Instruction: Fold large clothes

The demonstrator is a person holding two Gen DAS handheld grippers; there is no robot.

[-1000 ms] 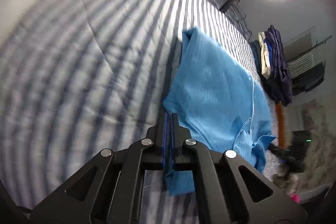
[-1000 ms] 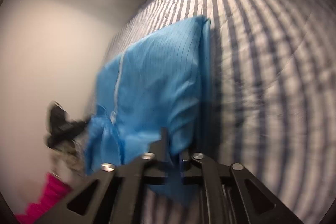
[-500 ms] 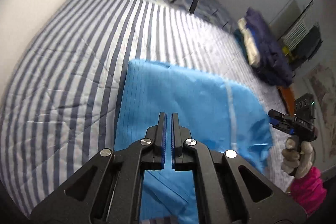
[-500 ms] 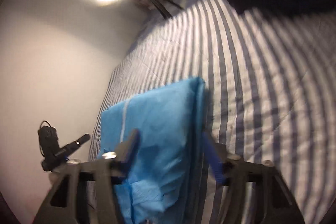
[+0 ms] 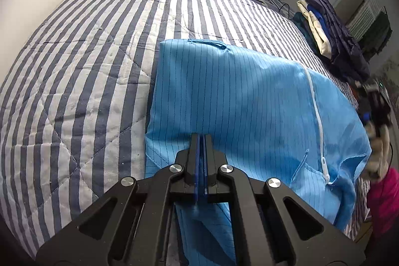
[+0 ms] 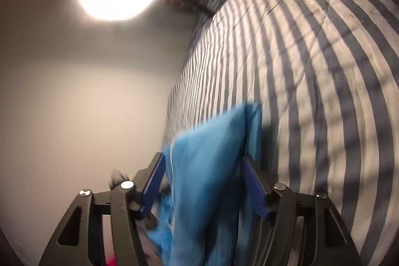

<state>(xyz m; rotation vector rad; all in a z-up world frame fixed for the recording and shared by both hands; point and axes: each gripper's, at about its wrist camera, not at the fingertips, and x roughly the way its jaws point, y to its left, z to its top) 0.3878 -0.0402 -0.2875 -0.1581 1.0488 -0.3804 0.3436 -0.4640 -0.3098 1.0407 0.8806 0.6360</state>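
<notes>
Blue garment laid folded on the striped bed.
Left wrist view: the left gripper (image 5: 201, 138) is seen pressed together, nothing visibly pinched at its tips, above the near edge of the blue garment (image 5: 244, 101) on the striped quilt (image 5: 82, 71); a clothes pile (image 5: 331, 36) is seen at the far right.
Right wrist view: the right gripper (image 6: 203, 181) is spread, having just been opening; the garment lies between its pads (image 6: 254, 187), unpinched.

Bare striped quilt (image 5: 82, 81) leftward; clothes stack (image 5: 331, 34) blocking right.
</notes>
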